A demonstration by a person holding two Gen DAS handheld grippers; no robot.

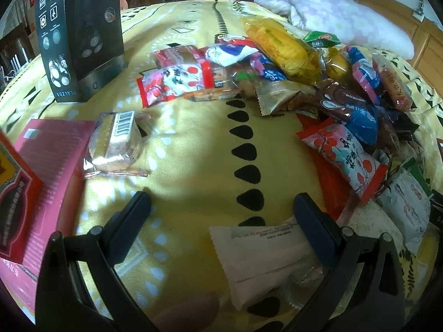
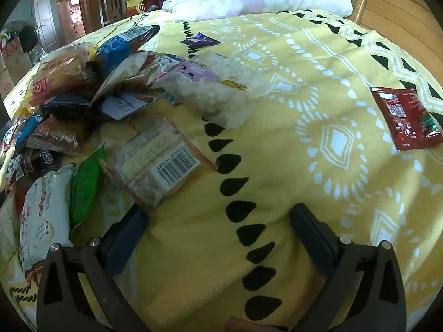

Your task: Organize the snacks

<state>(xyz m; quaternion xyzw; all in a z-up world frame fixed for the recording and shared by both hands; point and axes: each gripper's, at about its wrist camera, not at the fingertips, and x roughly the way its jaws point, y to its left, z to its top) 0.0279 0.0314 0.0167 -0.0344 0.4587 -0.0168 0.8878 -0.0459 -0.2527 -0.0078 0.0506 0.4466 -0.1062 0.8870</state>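
Two grippers: left gripper (image 1: 221, 210) and right gripper (image 2: 218, 215), jaws wide apart, holding nothing.
Snack pile (image 1: 290, 77): upper right, on bed (image 1: 193, 152).
Risk: slick overlapping wrappers; a pinch may lift two or slip.

Your left view's red box (image 1: 25, 191) runs off the left edge, its print too blurred to read. The white packet (image 1: 263, 260) slips partly behind your left gripper's right finger (image 1: 315, 229). In your right view, the pile's (image 2: 55, 105) lower wrappers lie buried, and the peanut bag (image 2: 44, 215) is cut by the frame's left edge.
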